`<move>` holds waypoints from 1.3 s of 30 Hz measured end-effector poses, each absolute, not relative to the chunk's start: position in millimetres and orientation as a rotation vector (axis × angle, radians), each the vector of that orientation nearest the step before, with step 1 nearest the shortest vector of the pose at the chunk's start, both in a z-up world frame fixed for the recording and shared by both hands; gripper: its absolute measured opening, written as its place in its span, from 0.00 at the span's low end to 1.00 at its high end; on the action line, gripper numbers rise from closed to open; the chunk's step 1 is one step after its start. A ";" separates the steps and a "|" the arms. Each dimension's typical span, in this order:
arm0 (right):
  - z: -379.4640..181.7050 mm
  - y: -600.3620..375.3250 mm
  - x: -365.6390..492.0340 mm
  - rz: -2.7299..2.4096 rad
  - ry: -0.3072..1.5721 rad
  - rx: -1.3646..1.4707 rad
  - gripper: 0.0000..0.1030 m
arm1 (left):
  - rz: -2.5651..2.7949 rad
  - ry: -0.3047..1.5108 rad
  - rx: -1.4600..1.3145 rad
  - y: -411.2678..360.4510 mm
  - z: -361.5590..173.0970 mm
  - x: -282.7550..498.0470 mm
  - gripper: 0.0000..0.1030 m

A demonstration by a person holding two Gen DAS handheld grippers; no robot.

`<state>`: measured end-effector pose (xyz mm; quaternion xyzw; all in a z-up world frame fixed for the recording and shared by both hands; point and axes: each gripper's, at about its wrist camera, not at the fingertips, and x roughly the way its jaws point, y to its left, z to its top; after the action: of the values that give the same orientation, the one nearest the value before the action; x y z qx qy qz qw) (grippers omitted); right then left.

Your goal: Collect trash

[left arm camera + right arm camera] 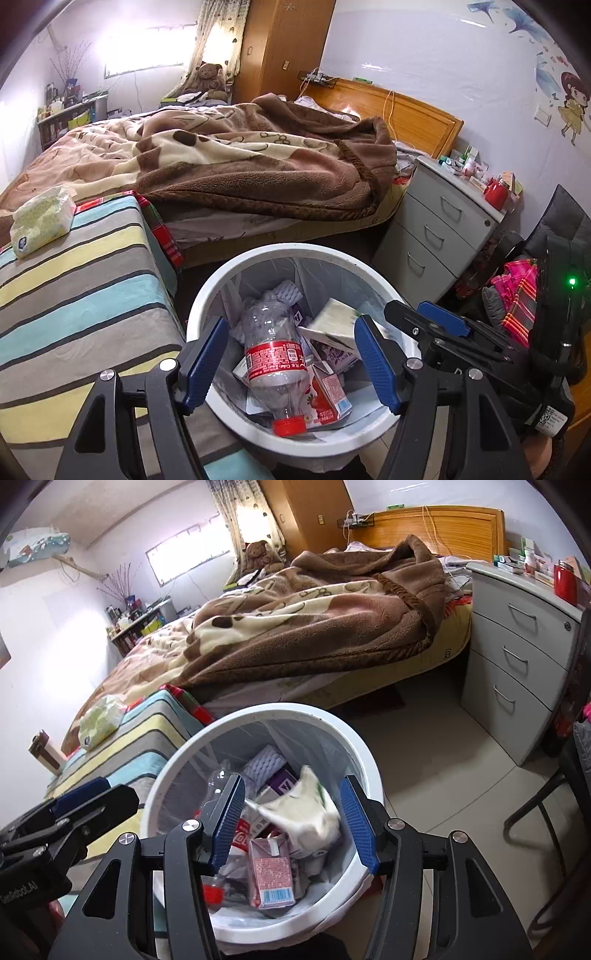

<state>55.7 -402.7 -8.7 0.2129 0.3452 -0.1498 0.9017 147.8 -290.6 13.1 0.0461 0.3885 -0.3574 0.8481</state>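
messy bedroom | both tongs, left and right, apart over white bin | carton dropping, hold centered till it lands

One white trash bin stood at the lower centre of the frame. Inside it lay one clear plastic bottle with a red label and one red cap, two small red drink cartons, one purple box and one blurred white wrapper. One tissue pack sat at the left. One bed filled the middle, with one teddy bear behind it. One cabinet with three drawers stood at the right, one red cup on top.
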 end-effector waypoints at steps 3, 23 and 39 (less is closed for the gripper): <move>-2.5 -397.2 51.0 -0.296 0.694 0.436 0.54 | -0.738 0.806 0.099 -282.2 17.0 140.9 0.69; 14.2 -340.9 16.4 -0.186 0.579 0.337 0.54 | -0.531 0.715 0.075 -198.5 25.7 82.4 0.69; 12.4 -301.0 -3.0 -0.114 0.502 0.251 0.66 | -0.350 0.621 0.072 -139.0 18.3 37.8 0.69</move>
<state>-3.0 -301.0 12.4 0.1236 0.2475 -0.0563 0.9593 37.8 -139.0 18.3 0.0351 0.3037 -0.1714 0.9366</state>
